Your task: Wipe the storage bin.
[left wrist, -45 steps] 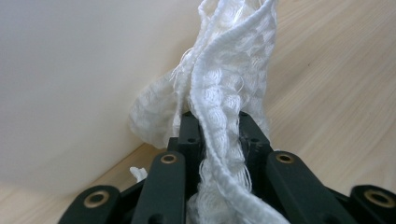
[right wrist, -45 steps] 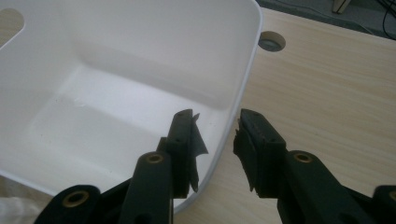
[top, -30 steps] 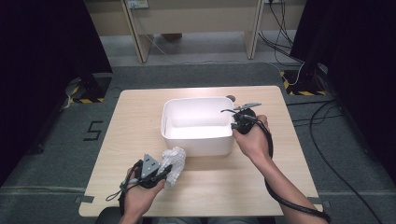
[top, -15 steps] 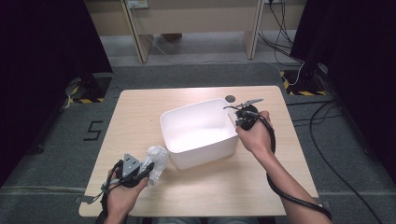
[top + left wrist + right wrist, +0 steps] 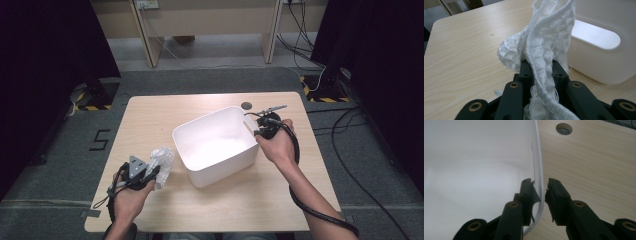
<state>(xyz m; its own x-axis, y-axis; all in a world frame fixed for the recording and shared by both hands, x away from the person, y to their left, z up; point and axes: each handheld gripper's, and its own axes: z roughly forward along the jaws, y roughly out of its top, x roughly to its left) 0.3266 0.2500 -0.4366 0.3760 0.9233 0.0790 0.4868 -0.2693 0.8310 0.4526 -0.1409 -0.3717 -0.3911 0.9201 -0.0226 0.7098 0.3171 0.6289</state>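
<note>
My left gripper (image 5: 539, 67) clamped on a white knitted cloth (image 5: 544, 45), my right gripper (image 5: 539, 185) astride the white plastic tub's (image 5: 220, 145) rim, jaws just opening, outer pad clear.

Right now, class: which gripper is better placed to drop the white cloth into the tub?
Left. The left gripper is already shut on the white cloth, close beside the tub. The right gripper straddles the tub's rim.
</note>
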